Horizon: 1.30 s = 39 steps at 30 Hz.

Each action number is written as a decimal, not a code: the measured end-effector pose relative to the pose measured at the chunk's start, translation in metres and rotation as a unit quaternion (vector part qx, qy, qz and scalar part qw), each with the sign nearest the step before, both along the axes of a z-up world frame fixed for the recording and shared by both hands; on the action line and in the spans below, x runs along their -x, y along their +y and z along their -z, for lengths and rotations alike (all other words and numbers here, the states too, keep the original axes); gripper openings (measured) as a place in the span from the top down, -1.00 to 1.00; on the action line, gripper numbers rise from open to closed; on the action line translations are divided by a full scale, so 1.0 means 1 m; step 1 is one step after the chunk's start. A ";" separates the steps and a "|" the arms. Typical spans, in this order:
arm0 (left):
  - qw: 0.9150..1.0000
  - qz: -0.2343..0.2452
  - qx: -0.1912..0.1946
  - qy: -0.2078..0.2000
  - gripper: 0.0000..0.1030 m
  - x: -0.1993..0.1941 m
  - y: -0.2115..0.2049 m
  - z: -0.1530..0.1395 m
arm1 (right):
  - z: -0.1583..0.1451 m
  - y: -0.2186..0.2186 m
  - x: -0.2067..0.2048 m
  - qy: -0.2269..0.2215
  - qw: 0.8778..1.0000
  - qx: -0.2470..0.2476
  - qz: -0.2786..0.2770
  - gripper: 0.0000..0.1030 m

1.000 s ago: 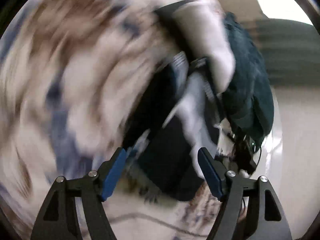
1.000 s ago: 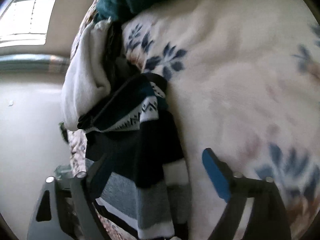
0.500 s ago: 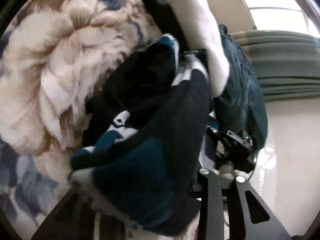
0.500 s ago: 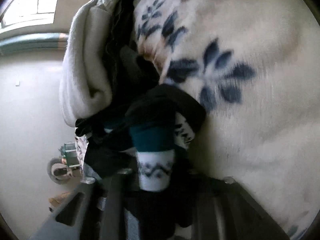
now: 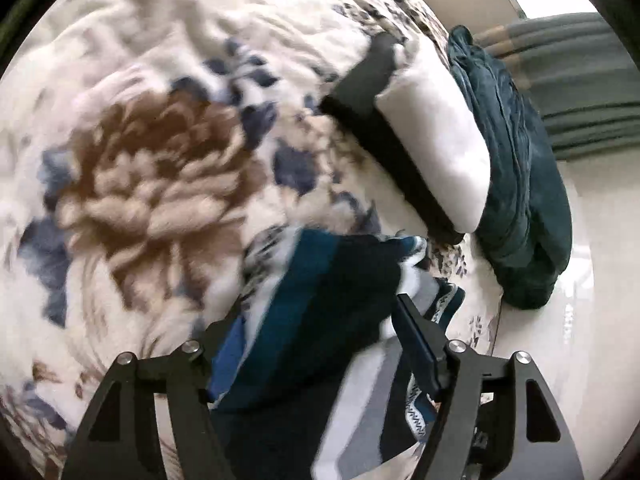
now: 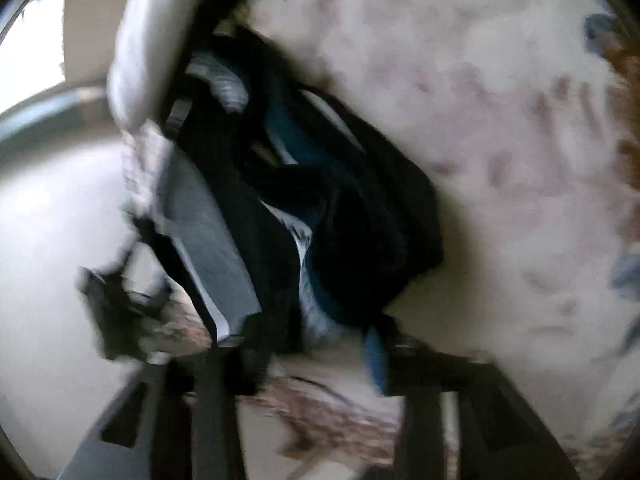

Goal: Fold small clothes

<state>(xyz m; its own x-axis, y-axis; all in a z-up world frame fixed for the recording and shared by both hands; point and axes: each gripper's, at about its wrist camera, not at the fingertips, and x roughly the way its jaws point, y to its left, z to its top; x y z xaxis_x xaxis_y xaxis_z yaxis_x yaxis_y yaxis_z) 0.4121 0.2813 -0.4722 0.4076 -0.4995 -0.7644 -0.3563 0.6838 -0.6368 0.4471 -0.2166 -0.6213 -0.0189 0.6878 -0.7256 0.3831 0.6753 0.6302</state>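
Observation:
A small dark garment (image 5: 320,320) with black, teal, white and grey bands lies bunched on a floral fleece blanket (image 5: 140,160). My left gripper (image 5: 320,344) is wide open, with the garment lying between its fingers. In the blurred right wrist view the same garment (image 6: 320,220) lies crumpled just ahead of my right gripper (image 6: 304,344), which looks open with its fingers either side of the cloth's near edge. The blanket (image 6: 520,140) fills the right side of that view.
A folded white cloth over a black one (image 5: 432,140) lies at the blanket's far edge. A dark teal blanket (image 5: 520,200) hangs beside it over the bed's side. Pale floor (image 5: 592,320) lies to the right; green curtains (image 5: 580,88) hang behind.
Both grippers were shut on the garment half a second ago. Now both have opened and pulled back, and the garment lies lower on the blanket.

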 end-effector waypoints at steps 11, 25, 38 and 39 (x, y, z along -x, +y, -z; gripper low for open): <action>1.000 0.011 -0.018 -0.016 -0.23 0.032 -0.045 0.042 | 0.031 0.031 -0.102 -0.108 0.988 -0.007 -0.109 -0.66; 0.986 0.113 -0.122 0.005 -0.19 -0.020 -0.025 0.005 | 0.019 0.058 -0.073 -0.040 0.995 0.030 -0.084 0.04; 0.988 0.037 -0.148 -0.035 -0.26 -0.032 -0.019 -0.019 | -0.059 0.087 -0.134 -0.207 0.966 0.133 -0.076 0.77; 0.987 0.042 -0.152 -0.033 -0.26 -0.041 -0.020 -0.016 | -0.065 0.086 -0.137 -0.210 0.965 0.137 -0.071 0.77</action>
